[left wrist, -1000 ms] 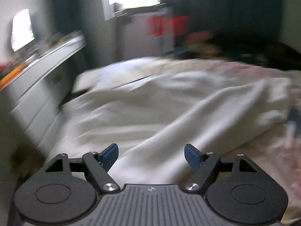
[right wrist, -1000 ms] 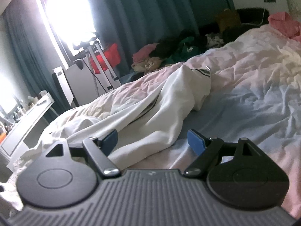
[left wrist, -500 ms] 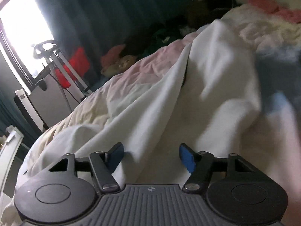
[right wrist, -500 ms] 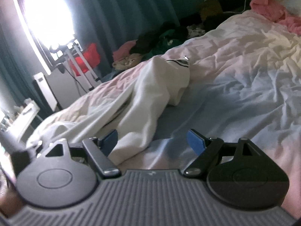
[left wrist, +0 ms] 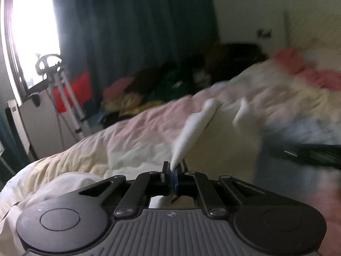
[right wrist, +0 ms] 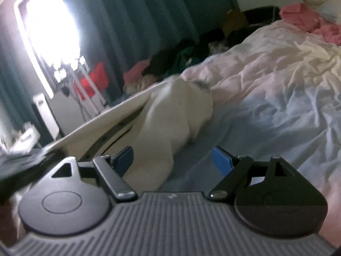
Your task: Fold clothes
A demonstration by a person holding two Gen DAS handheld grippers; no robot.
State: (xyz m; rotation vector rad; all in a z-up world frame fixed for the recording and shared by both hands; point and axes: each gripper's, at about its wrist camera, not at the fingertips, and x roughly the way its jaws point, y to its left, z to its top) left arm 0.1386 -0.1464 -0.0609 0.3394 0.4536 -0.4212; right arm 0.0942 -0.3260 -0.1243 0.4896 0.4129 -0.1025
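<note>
The left gripper (left wrist: 173, 178) has its blue pads pressed together on a fold of the white garment (left wrist: 191, 132), pinching the cloth so that a taut ridge of it rises straight ahead from the fingertips and spreads out over the bed (left wrist: 132, 132). The rest of the garment lies ahead and to the right of that gripper, blurred, on the pale pink and blue duvet.

The right gripper (right wrist: 173, 162) is spread wide, its blue pads (right wrist: 221, 162) well apart and holding nothing. The garment (right wrist: 170, 128) lies just ahead of it and slightly to the left, one rumpled end reaching down between the open fingers near the left pad; whether it touches that pad I cannot tell.

Beyond both grippers, past the far edge of the bed, a heap of dark and coloured clothes (right wrist: 174, 61) sits under teal curtains (left wrist: 127, 32). To the far left a bright window (right wrist: 51, 32) glares, with a metal stand (left wrist: 61, 89) beneath it. Pink cloth (right wrist: 302, 19) lies at the far right.
</note>
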